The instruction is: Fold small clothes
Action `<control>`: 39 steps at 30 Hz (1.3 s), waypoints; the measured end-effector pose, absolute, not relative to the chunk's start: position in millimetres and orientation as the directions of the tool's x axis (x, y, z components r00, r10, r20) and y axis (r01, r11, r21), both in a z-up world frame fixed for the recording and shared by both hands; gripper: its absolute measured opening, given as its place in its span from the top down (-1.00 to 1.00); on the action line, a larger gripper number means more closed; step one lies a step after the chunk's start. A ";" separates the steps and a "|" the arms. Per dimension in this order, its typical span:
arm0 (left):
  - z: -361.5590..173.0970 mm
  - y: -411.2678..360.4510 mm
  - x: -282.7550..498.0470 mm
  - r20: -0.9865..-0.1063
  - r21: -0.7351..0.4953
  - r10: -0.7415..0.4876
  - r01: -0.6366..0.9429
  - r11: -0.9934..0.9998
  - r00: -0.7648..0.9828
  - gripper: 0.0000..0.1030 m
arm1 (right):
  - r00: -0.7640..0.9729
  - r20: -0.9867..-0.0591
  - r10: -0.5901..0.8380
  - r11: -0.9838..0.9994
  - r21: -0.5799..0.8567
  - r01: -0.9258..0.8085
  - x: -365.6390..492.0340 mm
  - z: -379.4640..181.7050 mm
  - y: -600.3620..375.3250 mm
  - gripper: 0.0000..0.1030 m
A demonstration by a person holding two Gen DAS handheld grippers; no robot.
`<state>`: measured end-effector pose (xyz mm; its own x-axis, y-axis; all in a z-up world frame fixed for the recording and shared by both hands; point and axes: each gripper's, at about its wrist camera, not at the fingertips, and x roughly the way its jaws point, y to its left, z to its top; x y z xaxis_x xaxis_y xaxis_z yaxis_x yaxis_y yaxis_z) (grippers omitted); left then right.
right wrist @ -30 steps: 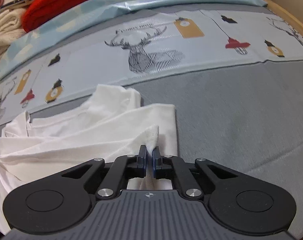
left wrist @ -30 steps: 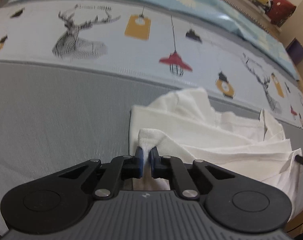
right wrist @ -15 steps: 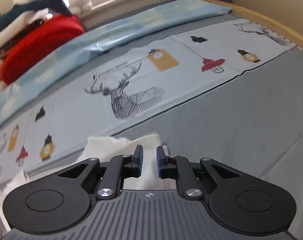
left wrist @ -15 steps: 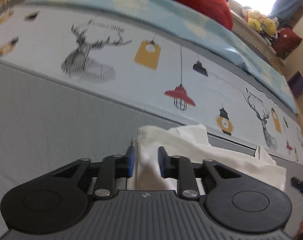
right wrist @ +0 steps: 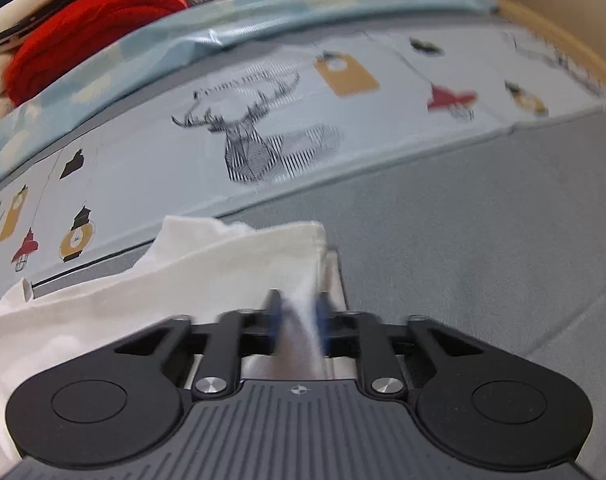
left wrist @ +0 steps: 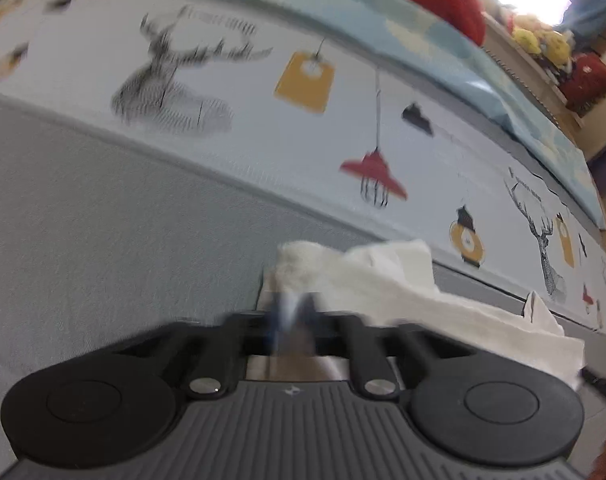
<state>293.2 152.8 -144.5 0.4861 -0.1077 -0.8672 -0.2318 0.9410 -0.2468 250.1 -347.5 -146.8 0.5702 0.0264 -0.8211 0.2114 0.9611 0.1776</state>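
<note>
White garment lay on the grey bed cover. Left tongs and right tongs each stood slightly spread around its near edge, cloth between the pads, probably placed for pinching corners to fold.

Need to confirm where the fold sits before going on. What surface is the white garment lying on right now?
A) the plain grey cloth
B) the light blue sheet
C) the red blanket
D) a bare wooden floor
A: the white garment lies on the plain grey cloth, below the deer-print band.
</note>
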 end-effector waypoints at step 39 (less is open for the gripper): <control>-124.0 173.1 162.6 -0.917 -0.314 -0.240 -0.207 0.926 0.319 0.43 | 0.516 -0.851 0.097 0.960 0.216 0.177 123.1 -109.7 -362.6 0.52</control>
